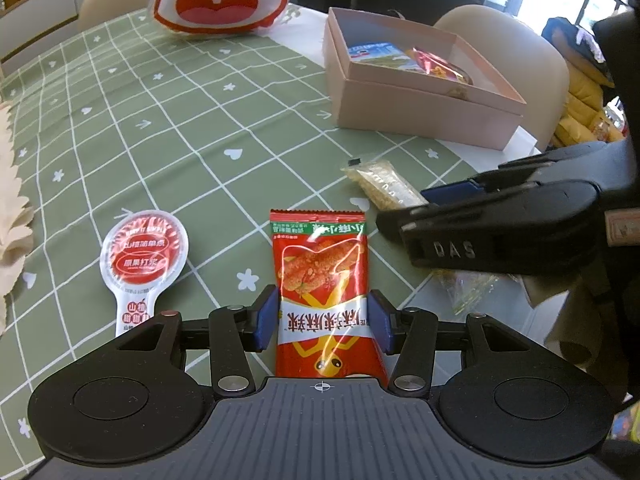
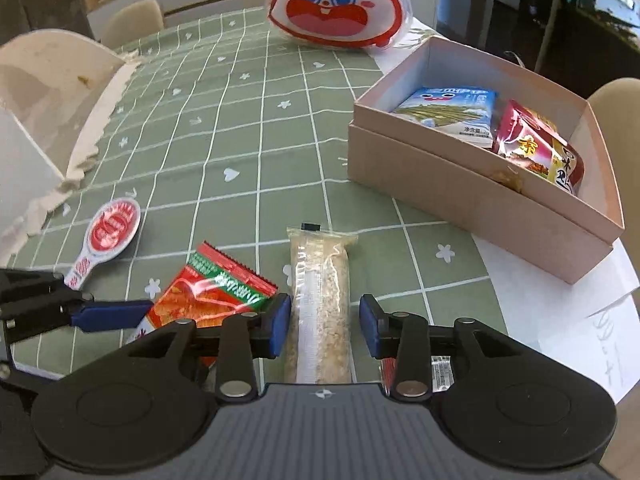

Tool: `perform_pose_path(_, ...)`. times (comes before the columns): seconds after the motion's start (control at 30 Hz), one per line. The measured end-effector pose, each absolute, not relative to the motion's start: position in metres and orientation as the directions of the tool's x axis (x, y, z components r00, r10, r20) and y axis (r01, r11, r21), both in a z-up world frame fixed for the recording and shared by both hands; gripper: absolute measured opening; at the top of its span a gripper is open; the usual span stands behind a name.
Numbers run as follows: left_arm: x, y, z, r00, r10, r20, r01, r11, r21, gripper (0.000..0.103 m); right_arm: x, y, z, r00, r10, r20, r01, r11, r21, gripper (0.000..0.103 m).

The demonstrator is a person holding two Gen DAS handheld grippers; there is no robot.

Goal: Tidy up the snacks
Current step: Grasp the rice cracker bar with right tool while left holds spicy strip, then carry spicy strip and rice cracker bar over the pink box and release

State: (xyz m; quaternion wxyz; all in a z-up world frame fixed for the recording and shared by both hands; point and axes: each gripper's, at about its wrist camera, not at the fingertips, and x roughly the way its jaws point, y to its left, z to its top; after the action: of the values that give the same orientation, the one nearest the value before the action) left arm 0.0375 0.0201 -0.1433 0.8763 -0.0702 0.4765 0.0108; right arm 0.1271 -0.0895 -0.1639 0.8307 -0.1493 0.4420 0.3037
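Observation:
A red snack packet [image 1: 322, 280] lies on the green checked tablecloth between the pads of my left gripper [image 1: 323, 318], which is open around it. It also shows in the right wrist view [image 2: 208, 296]. A clear oat bar [image 2: 320, 308] lies between the pads of my right gripper [image 2: 325, 326], which is open around it. The oat bar also shows in the left wrist view [image 1: 384, 184]. A red and white spoon-shaped snack [image 1: 140, 268] lies left of the packet. A pink box [image 2: 472, 200] at the right holds a blue packet [image 2: 452, 114] and a dark red packet [image 2: 536, 148].
A large rabbit-face snack bag [image 2: 340, 4] stands at the far side of the table. A torn white bag [image 2: 52, 120] sits at the left. White paper [image 2: 560, 320] lies under the box at the table's right edge. Chairs [image 1: 512, 44] surround the table.

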Motion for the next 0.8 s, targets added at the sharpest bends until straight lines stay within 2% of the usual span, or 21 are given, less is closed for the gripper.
perform_pose_path(0.17,0.039,0.018,-0.143,0.538,-0.036,-0.842,-0.088,0.991,-0.099,0.054,0.126,-0.097,-0.164,0.423,0.4,-0.813,-0.657,0.754,0.029,0.03)
perform_pose_path(0.43,0.028,0.012,-0.144,0.562,-0.013,-0.827,-0.083,0.994,-0.073,0.051,0.119,-0.112,-0.158,0.404,0.455,-0.793,-0.636,0.763,0.114,0.029)
perform_pose_path(0.57,0.017,0.002,-0.136,0.578,-0.018,-0.816,-0.039,0.998,-0.049,0.047,0.105,-0.142,-0.125,0.431,0.502,-0.749,-0.613,0.772,0.165,0.029)
perform_pose_path(0.67,0.012,-0.008,-0.102,0.641,-0.075,-0.764,0.031,0.997,-0.072,0.046,0.094,-0.173,-0.092,0.494,0.513,-0.702,-0.588,0.792,0.164,0.029)
perform_pose_path(0.8,0.031,-0.01,-0.022,0.776,-0.198,-0.599,0.136,0.98,-0.148,0.046,0.09,-0.213,-0.041,0.594,0.523,-0.612,-0.533,0.825,0.187,0.029)
